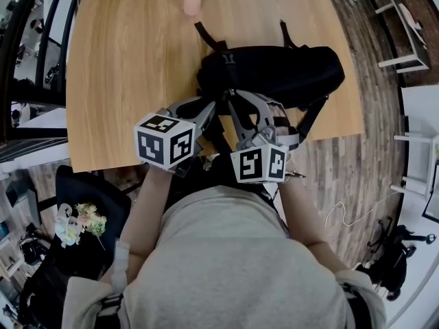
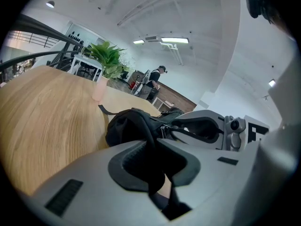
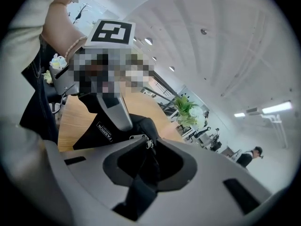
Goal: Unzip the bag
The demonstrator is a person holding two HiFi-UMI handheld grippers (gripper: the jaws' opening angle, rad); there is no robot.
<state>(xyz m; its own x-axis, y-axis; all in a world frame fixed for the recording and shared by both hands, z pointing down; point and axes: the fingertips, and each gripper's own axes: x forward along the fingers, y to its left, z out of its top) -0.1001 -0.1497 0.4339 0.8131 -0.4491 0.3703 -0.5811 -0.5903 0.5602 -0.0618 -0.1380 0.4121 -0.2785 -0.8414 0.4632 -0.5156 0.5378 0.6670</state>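
Observation:
A black backpack [image 1: 274, 74] lies on the wooden table [image 1: 123, 60], near its front edge. Both grippers meet at the bag's near left end. My left gripper [image 1: 209, 108] is shut on a black strap [image 2: 149, 133] of the bag, which runs down between its jaws. Beside it, my right gripper [image 1: 241, 105] is shut on the zipper pull [image 3: 146, 142]; a small metal slider shows at the jaw tips, and black fabric fills the gap. The bag's body [image 2: 127, 126] bulges just beyond the left jaws. The zipper line itself is hidden.
A pink vase [image 1: 192, 2] with a green plant stands at the table's far edge. A black chair [image 1: 82, 190] stands at my lower left, below the table's front edge. White furniture [image 1: 394, 26] stands on the wood floor at right. A person [image 2: 155, 81] stands far off.

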